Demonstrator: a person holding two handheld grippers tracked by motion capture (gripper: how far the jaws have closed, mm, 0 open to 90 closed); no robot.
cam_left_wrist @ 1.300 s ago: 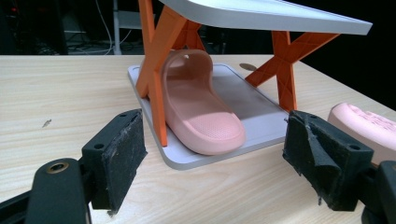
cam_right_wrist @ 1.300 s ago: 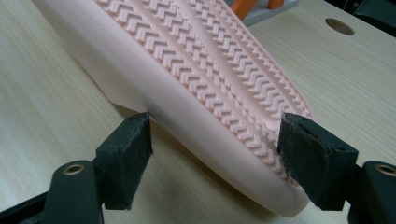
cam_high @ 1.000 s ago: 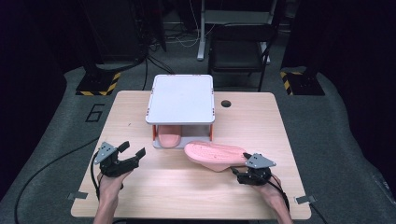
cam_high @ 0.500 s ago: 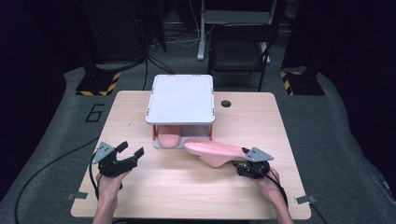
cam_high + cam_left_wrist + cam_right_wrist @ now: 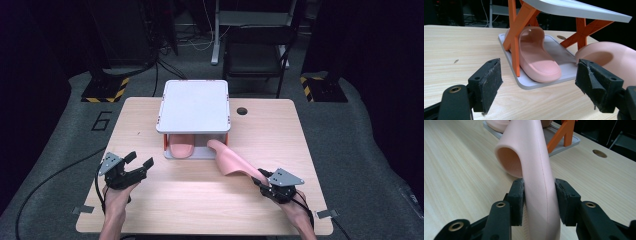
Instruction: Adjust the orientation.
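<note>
Right tongs [image 5: 537,195] have just closed, clamping the slipper [image 5: 534,167] (heel now lifted, toe toward rack [image 5: 193,105]); left tongs [image 5: 135,167] apart.

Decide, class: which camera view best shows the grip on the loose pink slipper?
The right gripper view: the right gripper clamps the pink slipper between both pads. The high view shows it small; the left gripper view catches one edge.
</note>
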